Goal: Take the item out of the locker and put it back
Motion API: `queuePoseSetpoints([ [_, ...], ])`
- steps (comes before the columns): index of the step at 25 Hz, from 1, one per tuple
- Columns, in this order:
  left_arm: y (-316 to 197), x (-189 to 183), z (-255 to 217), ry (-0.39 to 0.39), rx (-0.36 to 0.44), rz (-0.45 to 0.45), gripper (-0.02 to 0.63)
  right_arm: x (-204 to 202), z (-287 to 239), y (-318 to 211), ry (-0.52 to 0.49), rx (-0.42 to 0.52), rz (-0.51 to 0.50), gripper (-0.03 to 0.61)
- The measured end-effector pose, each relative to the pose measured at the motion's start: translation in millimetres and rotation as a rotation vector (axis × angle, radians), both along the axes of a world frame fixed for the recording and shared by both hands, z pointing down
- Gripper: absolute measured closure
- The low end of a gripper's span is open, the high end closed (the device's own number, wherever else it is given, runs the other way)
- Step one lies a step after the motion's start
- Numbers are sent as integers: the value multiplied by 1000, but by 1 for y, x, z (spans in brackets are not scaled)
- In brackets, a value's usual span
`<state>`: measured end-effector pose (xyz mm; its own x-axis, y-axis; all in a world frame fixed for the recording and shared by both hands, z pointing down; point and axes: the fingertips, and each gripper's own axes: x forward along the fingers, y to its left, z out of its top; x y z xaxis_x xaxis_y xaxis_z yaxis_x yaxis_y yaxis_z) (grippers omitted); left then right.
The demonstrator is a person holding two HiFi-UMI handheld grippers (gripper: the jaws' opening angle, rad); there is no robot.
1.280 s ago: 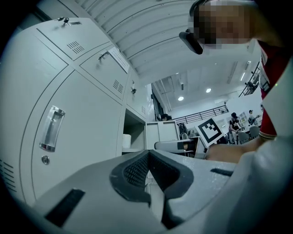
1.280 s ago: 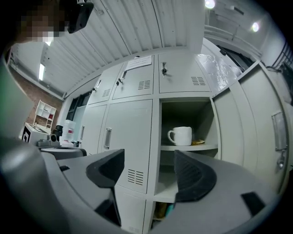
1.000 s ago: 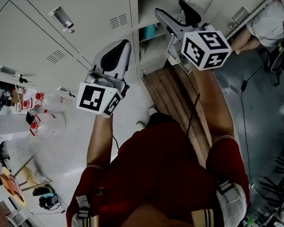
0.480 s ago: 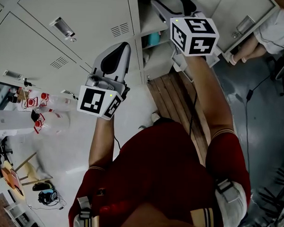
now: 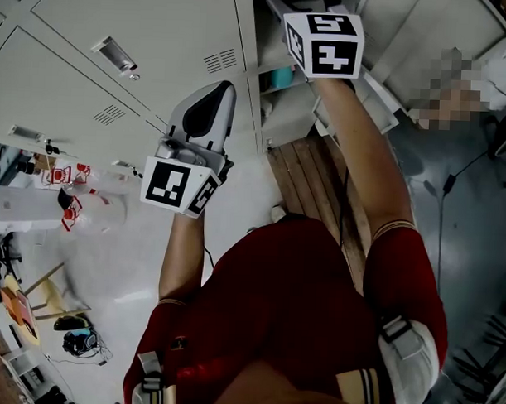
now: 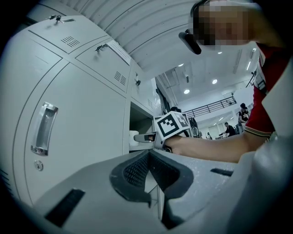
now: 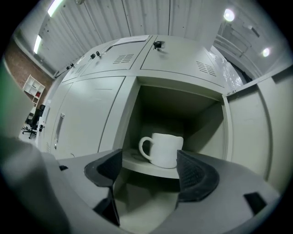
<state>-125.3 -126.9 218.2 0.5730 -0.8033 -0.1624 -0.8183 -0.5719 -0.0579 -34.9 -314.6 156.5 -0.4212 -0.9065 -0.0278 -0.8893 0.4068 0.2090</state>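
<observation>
Your right tool [image 7: 150,176] faced the open locker [image 7: 183,109], jaws opening with nothing between them. The white mug [image 7: 164,148] stood upright on the shelf [image 7: 137,163] straight ahead, handle leftward. Your left tool [image 6: 149,157], jaws together and empty, was farther off.

text: none legible | marks: square patterns on left claw cube [image 5: 181,186], right claw cube [image 5: 322,44]

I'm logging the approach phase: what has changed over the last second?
The right gripper has moved forward toward the open locker, its jaws opening but not yet around the white mug, which stands on the shelf ahead. The left gripper stayed shut beside the closed door.
</observation>
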Motion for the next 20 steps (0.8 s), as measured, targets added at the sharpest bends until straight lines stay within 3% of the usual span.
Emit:
queuePoseSetpoints([
  [20, -14, -1, 10, -26, -33, -34, 607, -15, -3, -60, 1, 9, 85, 207],
])
